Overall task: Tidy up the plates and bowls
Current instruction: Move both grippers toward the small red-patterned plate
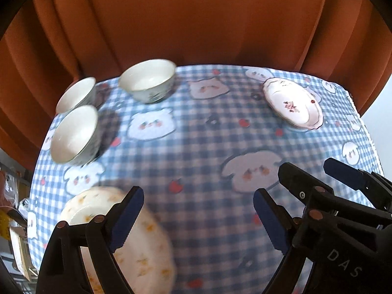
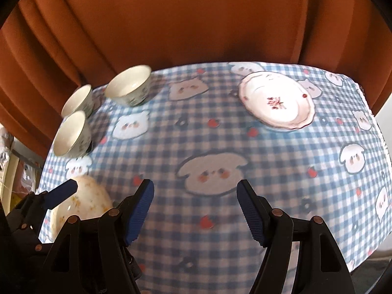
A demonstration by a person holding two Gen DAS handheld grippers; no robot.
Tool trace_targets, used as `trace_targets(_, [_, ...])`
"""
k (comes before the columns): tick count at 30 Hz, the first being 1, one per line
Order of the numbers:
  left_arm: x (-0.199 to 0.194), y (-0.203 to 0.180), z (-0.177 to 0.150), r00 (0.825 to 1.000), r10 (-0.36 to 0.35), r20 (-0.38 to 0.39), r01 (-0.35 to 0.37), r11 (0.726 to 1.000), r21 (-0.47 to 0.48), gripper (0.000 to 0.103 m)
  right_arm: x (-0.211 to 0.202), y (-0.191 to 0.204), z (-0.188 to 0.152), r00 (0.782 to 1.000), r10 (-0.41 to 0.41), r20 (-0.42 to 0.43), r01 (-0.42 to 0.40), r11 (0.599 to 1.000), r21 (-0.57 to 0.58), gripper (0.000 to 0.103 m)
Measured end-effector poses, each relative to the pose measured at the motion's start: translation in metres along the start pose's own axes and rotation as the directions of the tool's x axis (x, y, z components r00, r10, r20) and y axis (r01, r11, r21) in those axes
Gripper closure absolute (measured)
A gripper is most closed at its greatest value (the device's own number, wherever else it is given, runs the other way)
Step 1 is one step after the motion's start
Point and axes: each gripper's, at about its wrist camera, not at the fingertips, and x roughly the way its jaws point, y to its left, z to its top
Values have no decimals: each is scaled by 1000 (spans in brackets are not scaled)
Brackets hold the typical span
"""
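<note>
Three white ceramic bowls with dark patterned outsides stand upright at the far left of the table: one far bowl, one at the left edge and one nearer bowl. The last two stand just beside each other; the first is a little apart. None is nested, so stacking is judged not yet begun. A white scalloped plate with a red flower motif lies flat at the far right, well apart from the bowls. A white plate with orange flower print lies at the near left, under the left gripper. All rest on the table, covered with a blue-and-white checked cloth. The left gripper's fingers are spread wide and grasp nothing; whether one touches the orange-print plate cannot be told. The right gripper is likewise released, fingers wide apart above bare cloth, touching nothing.
</note>
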Motion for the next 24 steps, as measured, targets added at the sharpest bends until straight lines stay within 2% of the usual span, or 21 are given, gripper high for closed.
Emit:
trace_targets(3, [8,-23,12,1000,9,9,-9,1000,2,11,2,-25,11,1000,0,13,0,1000,7,26])
trace_targets(11, [45,-85,55,1000,26,5,-25,999,-32,12,23,-90,48,1000,-4,15,4,1000,3,25])
trace_targets(18, [75,-119,92,999,34,21,-33,998,-59,14,47,-137,85,1000,-3,29,4,1000,-8,21])
trace_targets(24, [118,-158,109,999,33,20,-32,997,-74,14,71,-172,111,999,-22,45,21,999,30,18])
